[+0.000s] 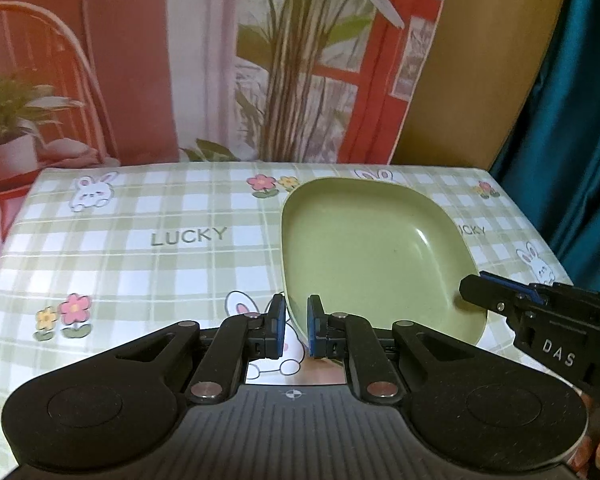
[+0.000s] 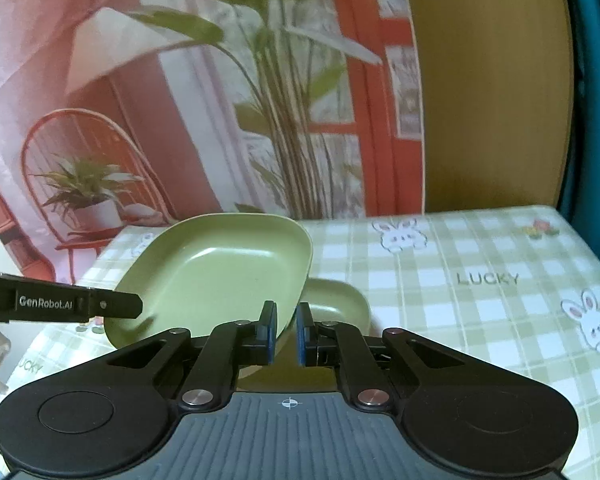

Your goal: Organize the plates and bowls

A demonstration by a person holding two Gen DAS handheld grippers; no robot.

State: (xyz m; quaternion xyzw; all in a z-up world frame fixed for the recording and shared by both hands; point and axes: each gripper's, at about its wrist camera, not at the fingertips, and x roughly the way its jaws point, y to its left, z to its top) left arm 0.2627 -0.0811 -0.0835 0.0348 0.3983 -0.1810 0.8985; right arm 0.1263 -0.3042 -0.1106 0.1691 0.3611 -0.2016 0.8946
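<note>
so we've got the green plate [image 1: 364,248] held up by both grippers at once, sitting right of centre in the left wrist view and a bit left of centre in the right wrist view [image 2: 216,276]. our left gripper [image 1: 296,330] is clenched on the plate's near rim at the bottom middle of its own frame, blue pads [image 1: 278,330] pinching the edge from both sides. our right gripper [image 2: 286,334] does the same on another part of the rim, jaws nearly together with the plate's edge squeezed between them. in the left view the right gripper pokes in from the right edge of the frame [image 1: 500,300], its black fingers biting the plate's right side. in the right view the left gripper comes in from the left edge [image 2: 112,306] and grips the plate's lower left rim. the plate looks tilted in the right view, its far edge raised. just behind and under it, right of centre, there's a second green dish [image 2: 340,300] lying on the table, mostly hidden, so we can't tell if it's a plate or a bowl. the table [image 1: 160,240] wears a green checked cloth with bunnies, flowers and the word "lucky". behind it hangs a printed backdrop [image 1: 300,60] with plants and an orange chair, filling the top of both frames.
</note>
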